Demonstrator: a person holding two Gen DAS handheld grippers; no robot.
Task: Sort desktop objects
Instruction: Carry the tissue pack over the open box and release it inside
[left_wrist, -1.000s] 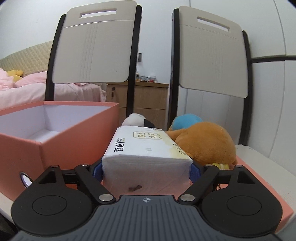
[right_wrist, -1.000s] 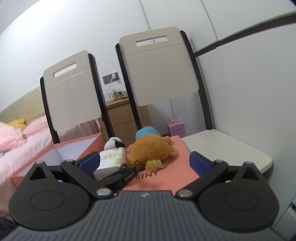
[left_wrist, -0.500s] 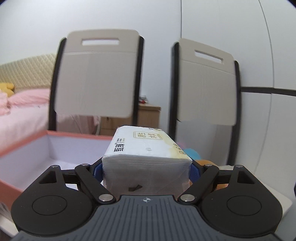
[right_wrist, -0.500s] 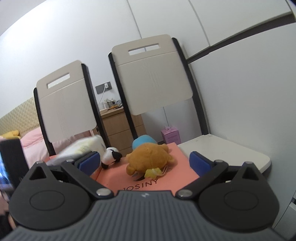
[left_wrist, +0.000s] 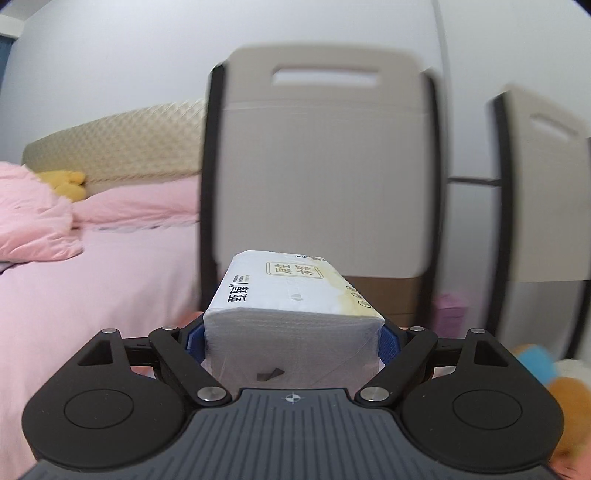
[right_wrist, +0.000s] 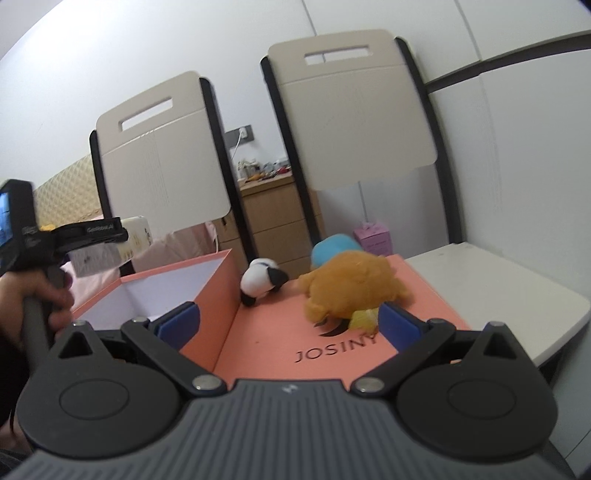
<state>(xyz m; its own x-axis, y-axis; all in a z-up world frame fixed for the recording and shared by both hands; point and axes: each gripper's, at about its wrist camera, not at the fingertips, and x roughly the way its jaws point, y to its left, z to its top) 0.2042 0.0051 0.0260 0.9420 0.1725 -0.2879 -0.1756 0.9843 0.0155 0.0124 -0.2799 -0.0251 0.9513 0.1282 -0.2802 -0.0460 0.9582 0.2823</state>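
My left gripper (left_wrist: 291, 341) is shut on a white tissue pack (left_wrist: 291, 295) with gold print and holds it in the air. In the right wrist view the left gripper (right_wrist: 92, 236) and the tissue pack (right_wrist: 110, 251) hang above the open pink box (right_wrist: 173, 291) at the left. My right gripper (right_wrist: 288, 325) is open and empty, low over the pink box lid (right_wrist: 325, 354) marked JOSINY. An orange plush (right_wrist: 351, 288), a blue plush (right_wrist: 332, 247) and a small black-and-white plush (right_wrist: 262, 280) lie on the lid.
Two beige chair backs (right_wrist: 351, 107) (right_wrist: 162, 158) stand behind the box and lid. A white chair seat (right_wrist: 498, 291) is at the right. A pink bed (left_wrist: 92, 258) lies to the left, a wooden dresser (right_wrist: 277, 218) behind.
My left gripper has lifted the tissue pack off the lid and swung it left, above the open box. My right gripper has moved in closer to the plush toys, still open.
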